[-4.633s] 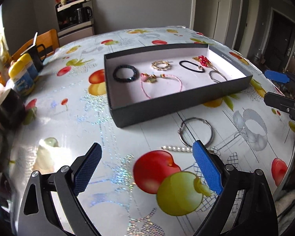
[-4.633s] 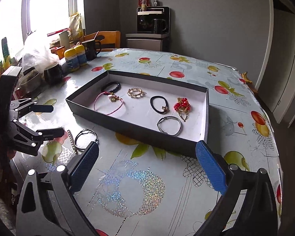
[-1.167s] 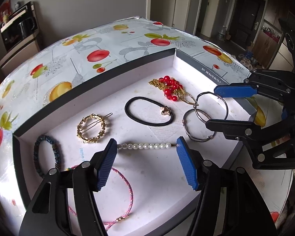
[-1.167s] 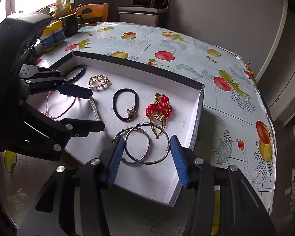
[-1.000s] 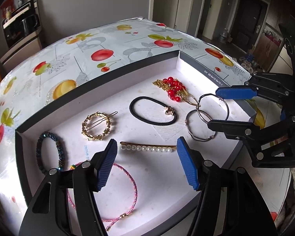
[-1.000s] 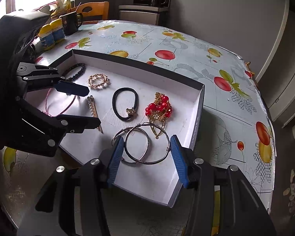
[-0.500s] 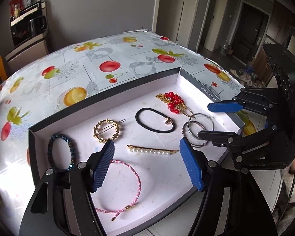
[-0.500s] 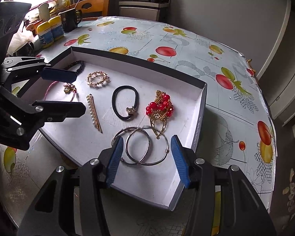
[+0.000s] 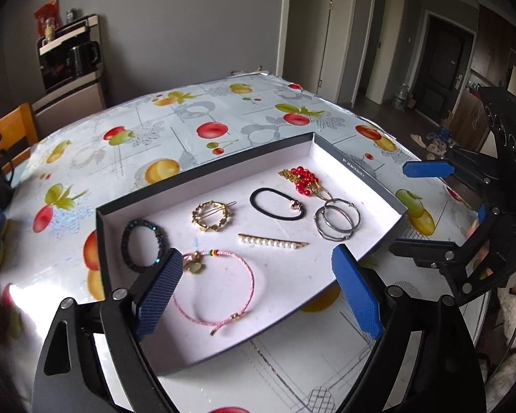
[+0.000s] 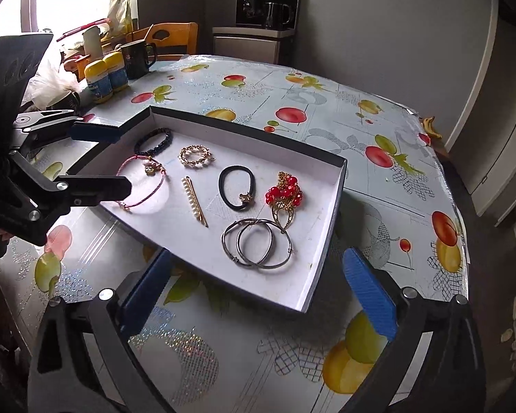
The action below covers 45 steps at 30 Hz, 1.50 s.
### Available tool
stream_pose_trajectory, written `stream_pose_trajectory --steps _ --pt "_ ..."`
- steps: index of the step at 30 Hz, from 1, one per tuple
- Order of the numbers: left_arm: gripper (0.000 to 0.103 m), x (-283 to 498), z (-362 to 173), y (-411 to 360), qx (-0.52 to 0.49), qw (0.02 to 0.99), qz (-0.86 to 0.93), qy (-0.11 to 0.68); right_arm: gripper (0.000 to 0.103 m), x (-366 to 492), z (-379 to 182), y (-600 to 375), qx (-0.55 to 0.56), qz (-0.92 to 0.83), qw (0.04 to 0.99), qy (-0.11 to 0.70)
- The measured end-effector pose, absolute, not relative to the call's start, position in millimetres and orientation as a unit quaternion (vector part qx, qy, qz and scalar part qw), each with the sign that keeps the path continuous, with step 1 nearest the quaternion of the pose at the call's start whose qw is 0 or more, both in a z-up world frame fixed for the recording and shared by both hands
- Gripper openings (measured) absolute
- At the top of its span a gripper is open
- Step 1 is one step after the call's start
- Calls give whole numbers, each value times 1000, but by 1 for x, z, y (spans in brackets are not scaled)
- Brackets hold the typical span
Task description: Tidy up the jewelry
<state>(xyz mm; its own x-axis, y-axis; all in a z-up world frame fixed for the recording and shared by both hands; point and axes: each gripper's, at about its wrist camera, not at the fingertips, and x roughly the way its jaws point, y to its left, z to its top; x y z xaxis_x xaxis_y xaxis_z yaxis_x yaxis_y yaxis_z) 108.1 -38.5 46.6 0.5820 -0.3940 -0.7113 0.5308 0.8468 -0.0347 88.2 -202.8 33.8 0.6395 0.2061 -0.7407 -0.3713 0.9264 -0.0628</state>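
Right wrist – 1 tray [image 10: 333, 203], 2 silver hoops [image 10: 258, 242], 1 pearl clip [image 10: 194, 201]

A small line of white print was seen on the far right wall of the dark box [image 9: 356, 168], approx. "DY 28.8x15.8x10.1", digits not fully certain. White lettering on the black mug [image 10: 134, 58] was noted but couldn't be read.

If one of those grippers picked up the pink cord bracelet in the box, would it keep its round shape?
Probably not. The thin pink braided cord bracelet lies in a loose, uneven loop, so it likely flops and dangles. Its small charm may swing to the bottom. It looks light, and thin enough to slip between the pads.
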Motion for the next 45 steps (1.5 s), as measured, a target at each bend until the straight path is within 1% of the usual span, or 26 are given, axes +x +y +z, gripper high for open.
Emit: stream_pose_trajectory --steps 2,8,11,21,33,45 --pt "95 92 48 -29 81 894 -241 368 97 77 32 -202 -101 156 902 390" --pt "96 53 38 -9 37 922 -177 343 97 54 22 -196 -42 129 926 352" --pt "97 46 30 -11 42 930 -145 335 97 52 13 -190 -23 121 928 352" --pt "97 34 18 -8 64 948 -88 301 97 46 9 -189 -20 89 942 324" --pt "97 28 21 -11 66 953 -85 284 97 37 13 -190 -28 77 951 299" --pt "97 28 21 -10 64 953 -83 285 97 30 17 -188 -37 69 958 277"
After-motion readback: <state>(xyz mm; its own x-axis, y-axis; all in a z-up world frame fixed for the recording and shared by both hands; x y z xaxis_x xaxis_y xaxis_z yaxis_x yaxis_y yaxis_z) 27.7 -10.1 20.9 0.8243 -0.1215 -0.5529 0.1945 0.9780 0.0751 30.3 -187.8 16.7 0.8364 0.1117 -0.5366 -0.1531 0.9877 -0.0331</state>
